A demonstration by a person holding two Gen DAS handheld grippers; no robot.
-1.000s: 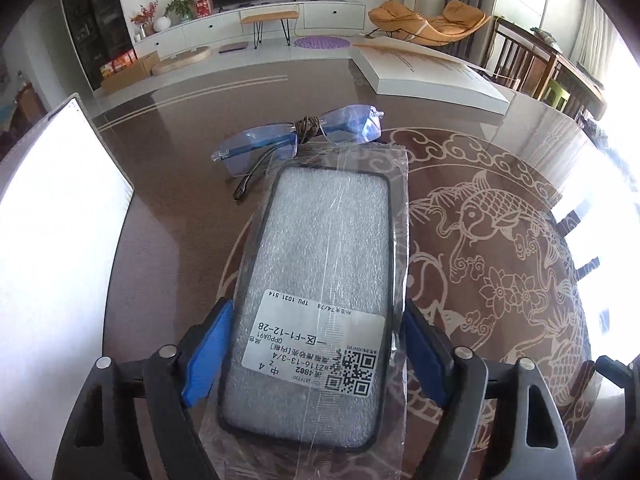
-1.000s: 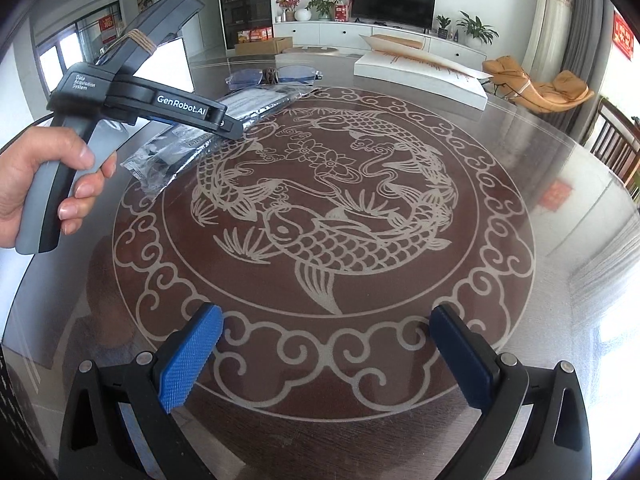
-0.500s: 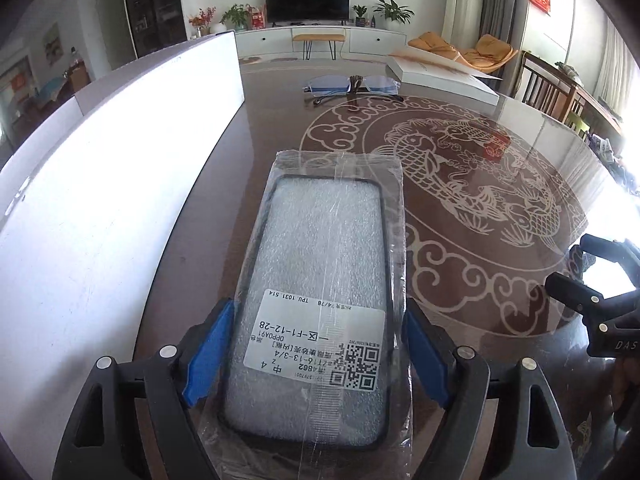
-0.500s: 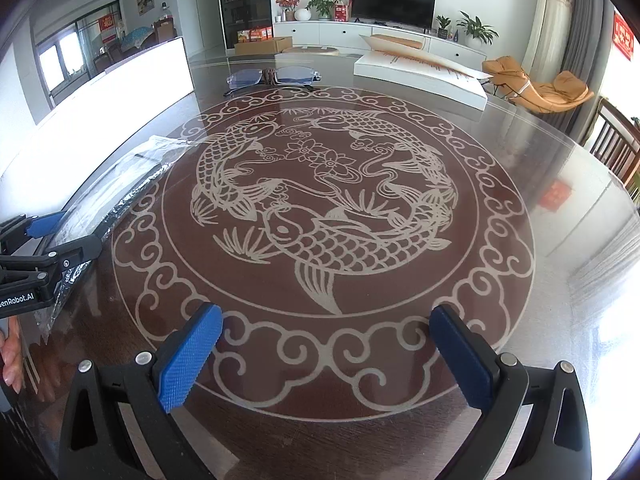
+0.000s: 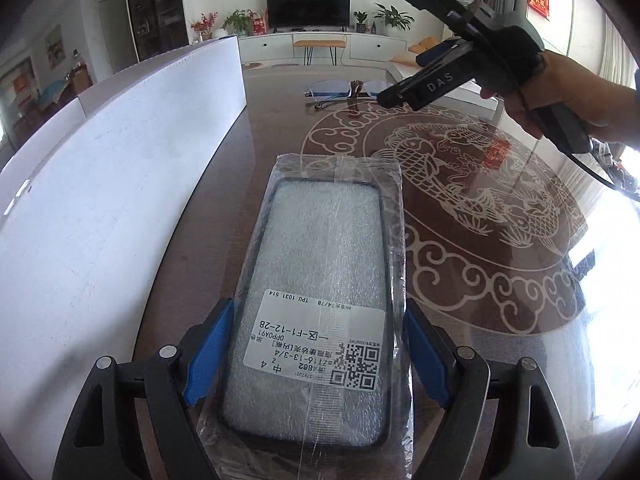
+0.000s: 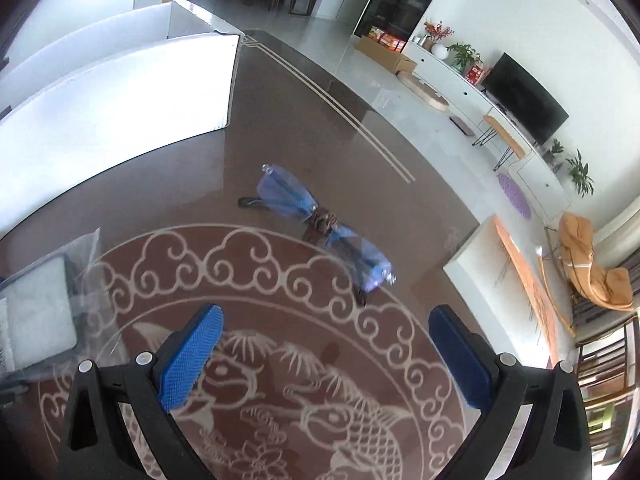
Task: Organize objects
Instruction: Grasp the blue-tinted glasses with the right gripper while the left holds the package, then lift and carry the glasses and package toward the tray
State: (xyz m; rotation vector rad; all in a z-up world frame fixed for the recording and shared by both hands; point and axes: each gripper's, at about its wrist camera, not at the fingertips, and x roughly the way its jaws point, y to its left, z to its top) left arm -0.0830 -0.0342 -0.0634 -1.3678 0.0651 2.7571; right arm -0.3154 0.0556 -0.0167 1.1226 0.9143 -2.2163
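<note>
A black phone case [image 5: 320,248], sealed in a clear bag with a white label, lies flat on the brown table beside a long white box [image 5: 120,200]. My left gripper [image 5: 318,308] straddles its near end. The blue pads [image 5: 208,348] stand right at the bag's edges without visibly squeezing it. The case's far end also shows in the right wrist view [image 6: 36,312]. My right gripper [image 6: 324,356] hangs open and empty above the fish pattern. A pair of blue-lensed glasses [image 6: 284,196] lies on the table just ahead of it, also seen from the left wrist [image 5: 340,90].
A hand [image 5: 560,92] holds the right gripper over the table's far right. The white box [image 6: 120,104] runs along the table's left side. A flat white and orange box [image 6: 480,272] lies right of the glasses. Chairs and a TV cabinet stand beyond the table edge.
The left gripper carried the case away from the glasses to beside the white box, then stayed still. The right gripper swung and rolled from the table's centre to just before the glasses.
</note>
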